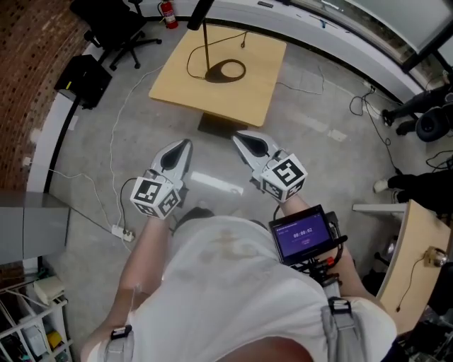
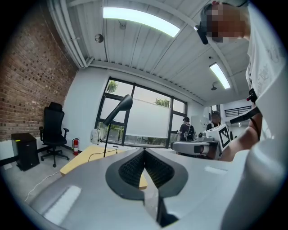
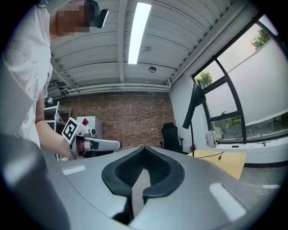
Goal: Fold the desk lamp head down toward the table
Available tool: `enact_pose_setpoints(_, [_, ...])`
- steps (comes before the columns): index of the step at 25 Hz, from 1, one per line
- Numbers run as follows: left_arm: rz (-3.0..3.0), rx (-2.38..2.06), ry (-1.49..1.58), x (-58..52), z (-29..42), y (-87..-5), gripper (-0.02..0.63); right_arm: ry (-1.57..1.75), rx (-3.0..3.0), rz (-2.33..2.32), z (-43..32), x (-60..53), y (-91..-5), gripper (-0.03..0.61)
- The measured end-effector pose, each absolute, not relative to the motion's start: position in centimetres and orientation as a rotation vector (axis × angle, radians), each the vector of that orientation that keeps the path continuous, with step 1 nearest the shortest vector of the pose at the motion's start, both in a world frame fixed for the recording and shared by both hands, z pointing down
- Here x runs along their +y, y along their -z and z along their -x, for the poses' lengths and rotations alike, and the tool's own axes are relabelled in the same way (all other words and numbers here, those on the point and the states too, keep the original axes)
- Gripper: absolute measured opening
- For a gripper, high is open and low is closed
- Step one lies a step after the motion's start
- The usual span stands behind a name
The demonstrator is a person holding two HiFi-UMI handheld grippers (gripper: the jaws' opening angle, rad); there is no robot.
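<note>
Head view: a pale shirt fills the bottom edge, and a small screen [image 1: 304, 235] glowing purple sits by the right forearm.
Left claw [image 1: 187, 146]: pressed together and empty. It has a smooth grey shell, black ribbed pads that meet in a thin seam, and a marker cube behind.
Right claw [image 1: 239, 136]: also closed tight on nothing, built the same, and held level just beside the left one.
Floor [image 1: 318, 162]: bare grey concrete between the claws and the furniture, with a thin white cord trailing to a power strip [image 1: 120, 231].
Table [image 1: 244, 99]: a flat, smooth top of pale wood, well ahead of both claws.
Lamp [image 1: 205, 42]: matte black, with a thin upright pole rising from a ring-shaped base on the table. Its dark cable loops beside the base.
Lamp head [image 2: 122, 104]: a long, slim bar slanting upward from the pole top, not yet folded down.
Key relation: the lamp stands ahead of both claws and well apart from them, and neither is clearly nearer. The claws angle toward each other, so the lamp falls left of the left claw's line and right of the right claw's. Both likely need to close in and reach up.
Far end: a black office chair [image 1: 113, 25], a red fire extinguisher [image 1: 167, 13], a brick wall and tall windows.
</note>
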State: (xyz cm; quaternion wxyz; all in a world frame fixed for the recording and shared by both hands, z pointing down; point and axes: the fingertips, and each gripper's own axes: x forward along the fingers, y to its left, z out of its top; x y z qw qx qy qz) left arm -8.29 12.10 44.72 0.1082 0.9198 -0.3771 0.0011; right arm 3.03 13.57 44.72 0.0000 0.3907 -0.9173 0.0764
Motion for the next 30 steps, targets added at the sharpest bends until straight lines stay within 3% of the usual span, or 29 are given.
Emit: enact_pose_setpoints(30, [-2.727, -0.884, -0.019, -6.3, 7.8, -47.4, 0.002, -0.271, -2.696, -1.518, -5.6, -2.6, -47.3, 0.012])
